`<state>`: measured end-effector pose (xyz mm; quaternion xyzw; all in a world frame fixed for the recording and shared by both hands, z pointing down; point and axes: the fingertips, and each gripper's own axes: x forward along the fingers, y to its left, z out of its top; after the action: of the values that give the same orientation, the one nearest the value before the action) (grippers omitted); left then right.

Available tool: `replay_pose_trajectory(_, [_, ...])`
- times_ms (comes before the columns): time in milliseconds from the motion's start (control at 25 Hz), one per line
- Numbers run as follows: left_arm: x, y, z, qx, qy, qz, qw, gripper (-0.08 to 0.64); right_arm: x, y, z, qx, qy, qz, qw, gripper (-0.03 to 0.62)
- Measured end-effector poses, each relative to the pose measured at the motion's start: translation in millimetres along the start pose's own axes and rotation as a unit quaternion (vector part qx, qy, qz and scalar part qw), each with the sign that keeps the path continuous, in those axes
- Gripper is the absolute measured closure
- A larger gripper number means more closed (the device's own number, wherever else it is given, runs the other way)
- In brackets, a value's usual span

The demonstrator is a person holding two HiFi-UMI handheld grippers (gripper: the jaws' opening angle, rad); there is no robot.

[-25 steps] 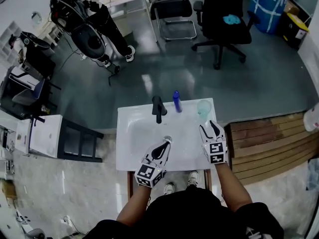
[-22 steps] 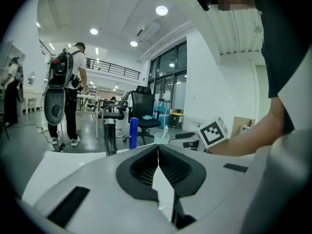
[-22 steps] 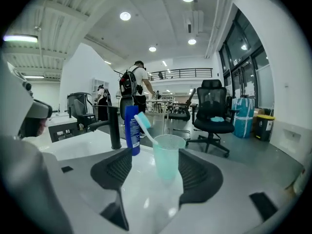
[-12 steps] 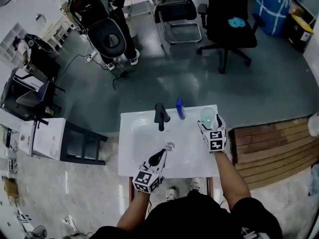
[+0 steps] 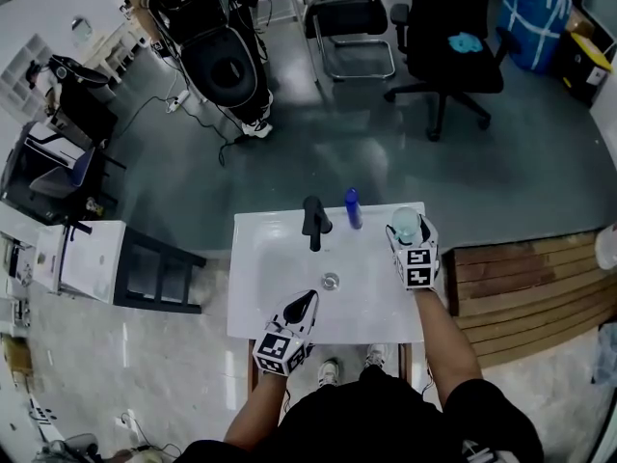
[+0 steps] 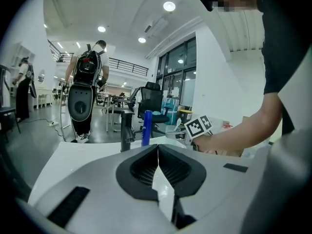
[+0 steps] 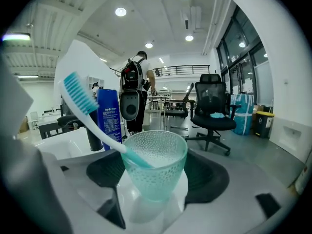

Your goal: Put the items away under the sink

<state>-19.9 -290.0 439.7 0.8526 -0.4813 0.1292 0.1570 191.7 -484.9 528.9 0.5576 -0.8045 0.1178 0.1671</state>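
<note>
Brought the right gripper (image 5: 409, 233) forward since a second ago, from the sink's right edge up to the cup (image 7: 155, 165) at the back right corner, and drew the left gripper (image 5: 308, 301) back toward the near rim. Spread the right jaws wide on the way, then eased them in a little just now, with the cup between them.

Beyond the work, grey floor (image 5: 405, 152), with someone wearing a backpack (image 5: 220, 51) well apart from it all. Nearer, a white sink (image 5: 275, 258), basin bare down to the drain (image 5: 331, 281). Along its back ledge, left to right: black faucet (image 5: 312, 222), blue bottle (image 5: 353, 207), then the cup, each near the next. Inside the cup, a toothbrush (image 7: 90, 112), handle leaning up and to the left toward the bottle, bristles topmost.

Right jaws: apart, one pad on each side of the cup's wall and very near it; no squeeze visible, cup upright on the ledge. Left jaws: pressed together, empty, pointing across the basin toward the faucet.

Turns on this, by my reading: cup dead ahead of the right gripper and already framed by its pads, upright axis crossing the line of the jaws, so only a closing pinch left before a lift. Right hand far nearer than left. Worth minding the leaning toothbrush, likely to swing or tip out with any tilt on the way down. Nothing of the space below the sink shown in any view.
</note>
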Motion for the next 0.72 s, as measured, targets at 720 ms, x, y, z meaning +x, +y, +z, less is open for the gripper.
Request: replay_pose_trajectory(720, [-55.8, -6.2, 11.4, 0.067, -0.030, -0.052, 0.9960, 0.538, -130.0, 82.7, 14.4, -0.006, -0.023, 0.004, 1.000, 0.210])
